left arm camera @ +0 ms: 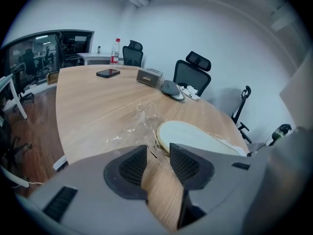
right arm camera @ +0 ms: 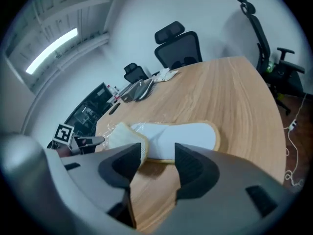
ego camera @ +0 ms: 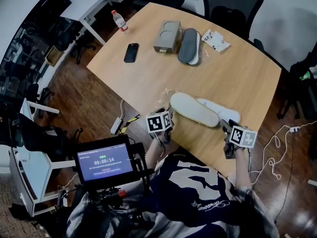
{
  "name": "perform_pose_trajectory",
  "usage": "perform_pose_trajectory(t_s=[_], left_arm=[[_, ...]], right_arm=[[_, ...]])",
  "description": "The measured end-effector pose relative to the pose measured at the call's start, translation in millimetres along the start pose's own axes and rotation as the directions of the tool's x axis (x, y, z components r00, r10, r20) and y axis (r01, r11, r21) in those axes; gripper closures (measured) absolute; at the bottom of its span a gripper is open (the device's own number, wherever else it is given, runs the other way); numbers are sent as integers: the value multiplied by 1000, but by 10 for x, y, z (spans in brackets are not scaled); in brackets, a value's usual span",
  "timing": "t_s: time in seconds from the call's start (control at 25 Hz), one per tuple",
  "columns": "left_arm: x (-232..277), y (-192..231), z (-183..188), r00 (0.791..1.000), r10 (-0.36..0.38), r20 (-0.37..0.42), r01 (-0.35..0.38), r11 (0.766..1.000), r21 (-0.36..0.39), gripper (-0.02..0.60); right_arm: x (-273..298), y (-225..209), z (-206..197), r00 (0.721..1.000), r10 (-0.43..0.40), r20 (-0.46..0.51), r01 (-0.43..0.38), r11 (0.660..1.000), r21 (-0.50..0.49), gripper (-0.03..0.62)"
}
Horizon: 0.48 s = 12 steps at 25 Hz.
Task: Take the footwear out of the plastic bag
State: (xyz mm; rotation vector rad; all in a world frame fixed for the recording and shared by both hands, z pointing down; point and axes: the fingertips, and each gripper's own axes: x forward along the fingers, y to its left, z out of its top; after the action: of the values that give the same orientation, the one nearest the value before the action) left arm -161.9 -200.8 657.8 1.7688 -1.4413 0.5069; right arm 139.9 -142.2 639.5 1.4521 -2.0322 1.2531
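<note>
Between left gripper, right gripper, white slippers

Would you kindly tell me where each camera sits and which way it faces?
Head view: head-mounted, facing steeply down at the table; torso shows.
Left gripper view: rides the left hand-held gripper, facing across the table; open jaws show.
Right gripper view: rides the right hand-held gripper, facing the white slippers; open jaws show.
Shared: all three see the slippers.

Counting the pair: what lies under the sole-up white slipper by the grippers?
A second white slipper, upper side up, partly under it, with clear plastic. Its overlapped end is hidden.
</note>
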Motion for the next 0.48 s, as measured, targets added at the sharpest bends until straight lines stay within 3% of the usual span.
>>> perform_pose_trajectory(t_s=[0.28,0.48], left_arm=[[50,19,29,1000,22,-4,-22,1000,-10,443],[100,89,-86,999,32,-34,-33,999,-41,444]], right_arm=[[-179,-843,151,989,-144,45,133,972,192,376],[-155,-1007,93,991,-130,27,119,960,254,376]])
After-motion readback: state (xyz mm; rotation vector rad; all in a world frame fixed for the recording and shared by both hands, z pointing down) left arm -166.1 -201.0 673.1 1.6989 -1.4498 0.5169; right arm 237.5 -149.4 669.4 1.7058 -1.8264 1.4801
